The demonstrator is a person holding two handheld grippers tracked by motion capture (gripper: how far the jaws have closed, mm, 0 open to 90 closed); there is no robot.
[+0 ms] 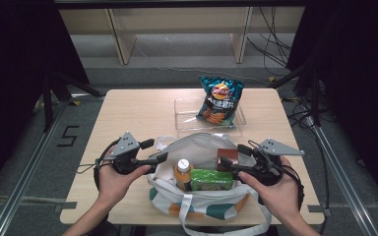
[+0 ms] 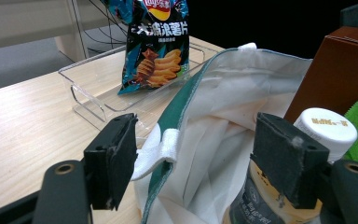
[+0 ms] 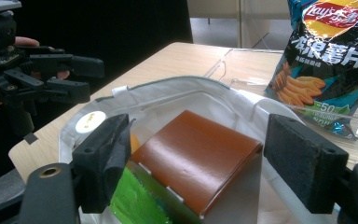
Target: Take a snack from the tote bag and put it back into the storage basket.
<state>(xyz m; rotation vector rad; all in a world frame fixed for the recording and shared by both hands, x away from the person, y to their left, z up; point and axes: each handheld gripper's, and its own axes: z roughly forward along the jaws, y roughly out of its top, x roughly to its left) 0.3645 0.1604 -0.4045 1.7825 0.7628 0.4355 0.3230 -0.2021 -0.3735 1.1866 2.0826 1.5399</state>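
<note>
Brown box (image 3: 198,161) sitting inside the tote bag (image 1: 202,147) on the counter (image 1: 133,113), next up for unloading. Right claw (image 3: 198,163) wide apart around it, not pinching yet. Left claw (image 2: 205,161) apart at the rim. Needs a squeeze, then lift.

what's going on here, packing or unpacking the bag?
Can't tell which. A person holds a gripper in each hand at a white tote bag on the table. The left gripper is open at the bag's rim, the right gripper open over a brown box. A bottle and green packet sit inside; a chip bag stands in a clear tray.
</note>
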